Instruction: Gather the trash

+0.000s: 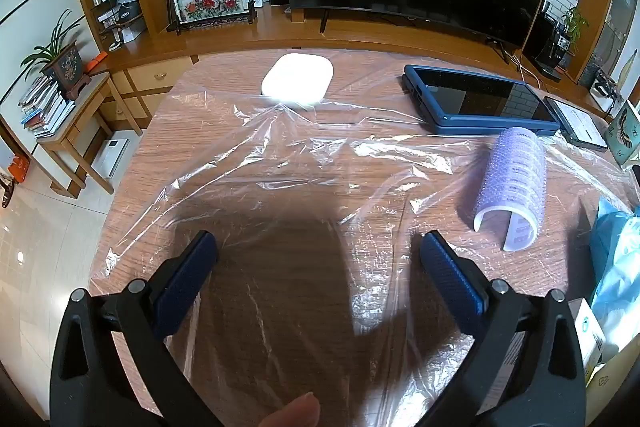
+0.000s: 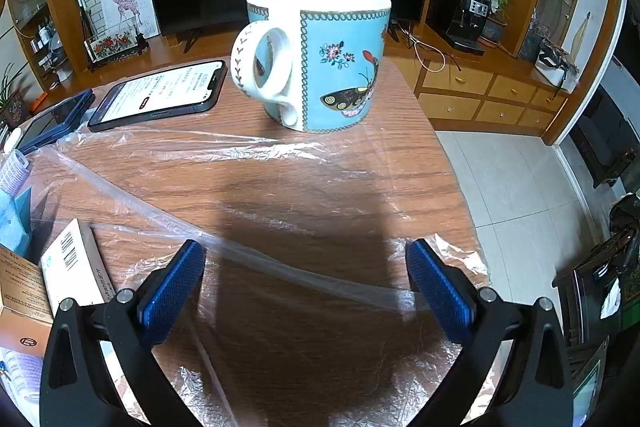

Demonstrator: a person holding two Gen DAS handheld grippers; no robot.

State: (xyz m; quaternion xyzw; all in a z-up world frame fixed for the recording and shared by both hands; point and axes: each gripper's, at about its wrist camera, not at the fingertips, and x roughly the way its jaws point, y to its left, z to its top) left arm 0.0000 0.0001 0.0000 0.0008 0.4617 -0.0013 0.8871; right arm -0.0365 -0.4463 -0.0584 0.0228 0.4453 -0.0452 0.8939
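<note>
Each hand-held gripper (image 1: 318, 247) (image 2: 306, 255) has black arms, silver screws, textured blue pads (image 1: 452, 277).

The middle of the table (image 1: 132, 163), under a loose clear plastic sheet (image 1: 304, 163), lay free of solid things. Toward the far edge stood a white case (image 1: 298, 83), a blue tablet (image 1: 480, 99) and a phone (image 2: 160, 95). A curled bubble-wrap roll (image 1: 512, 183) blocked the way just before the tablet. A blue mug (image 2: 320, 63) stood near the far right corner; boxes (image 2: 76, 267) crowded the near edge.
</note>
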